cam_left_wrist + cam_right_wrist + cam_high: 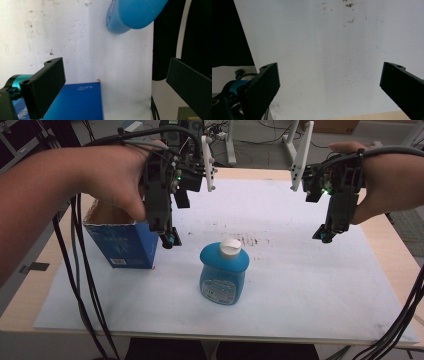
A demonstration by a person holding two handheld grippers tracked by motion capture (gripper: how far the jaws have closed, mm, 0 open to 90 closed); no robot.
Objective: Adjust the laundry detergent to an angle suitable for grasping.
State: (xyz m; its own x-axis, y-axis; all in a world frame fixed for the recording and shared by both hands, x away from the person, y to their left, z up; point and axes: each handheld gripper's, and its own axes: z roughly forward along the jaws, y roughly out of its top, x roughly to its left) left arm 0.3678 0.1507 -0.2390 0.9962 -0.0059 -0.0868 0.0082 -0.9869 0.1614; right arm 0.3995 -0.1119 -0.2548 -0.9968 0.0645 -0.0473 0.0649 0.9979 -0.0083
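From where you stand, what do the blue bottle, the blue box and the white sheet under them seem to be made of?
The blue bottle looks like smooth, slightly glossy plastic, with a white plastic cap and a printed label. The blue box seems to be printed cardboard: its open top shows a brown raw inside. The white sheet looks like matte paper or thin board, scuffed with dark marks; which one is unclear.
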